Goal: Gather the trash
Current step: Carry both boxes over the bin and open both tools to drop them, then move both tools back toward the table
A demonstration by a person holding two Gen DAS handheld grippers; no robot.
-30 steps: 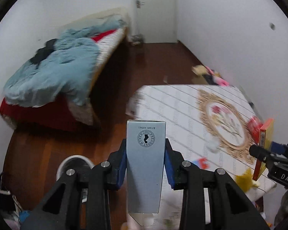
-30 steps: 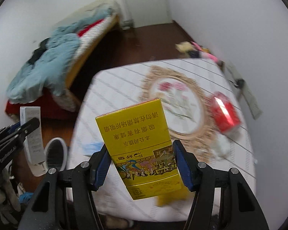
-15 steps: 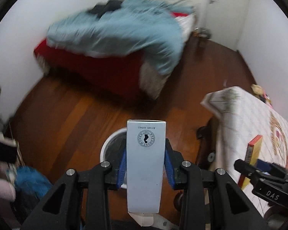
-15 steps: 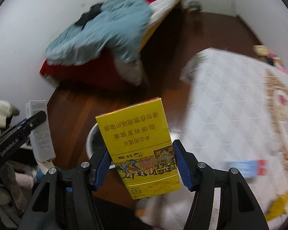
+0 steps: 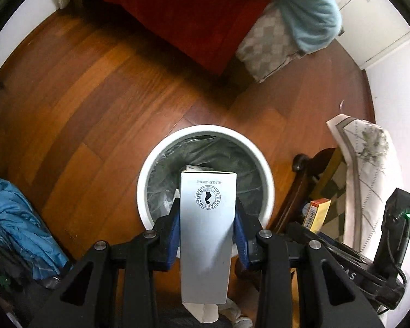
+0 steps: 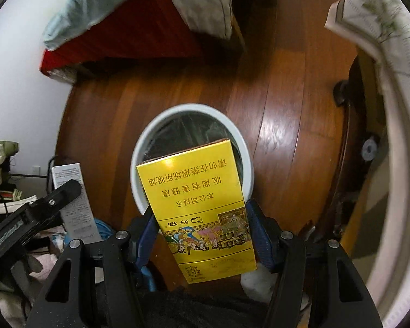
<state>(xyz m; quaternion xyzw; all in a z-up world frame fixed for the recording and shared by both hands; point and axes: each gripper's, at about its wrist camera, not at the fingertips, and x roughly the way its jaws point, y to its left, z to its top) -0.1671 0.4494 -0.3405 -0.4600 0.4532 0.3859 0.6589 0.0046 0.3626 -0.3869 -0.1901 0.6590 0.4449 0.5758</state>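
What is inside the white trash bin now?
The white trash bin holds a dark liner and one pale box edge. The grey box in the left gripper hides the rest.

grey box (image 5: 206, 235), yellow box (image 6: 202, 213), white bin (image 5: 265, 175)

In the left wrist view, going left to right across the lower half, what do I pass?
Crumpled blue fabric → white round trash bin with dark liner → tall grey-white carton held in the left tool → yellow box in the right tool → white patterned tablecloth.
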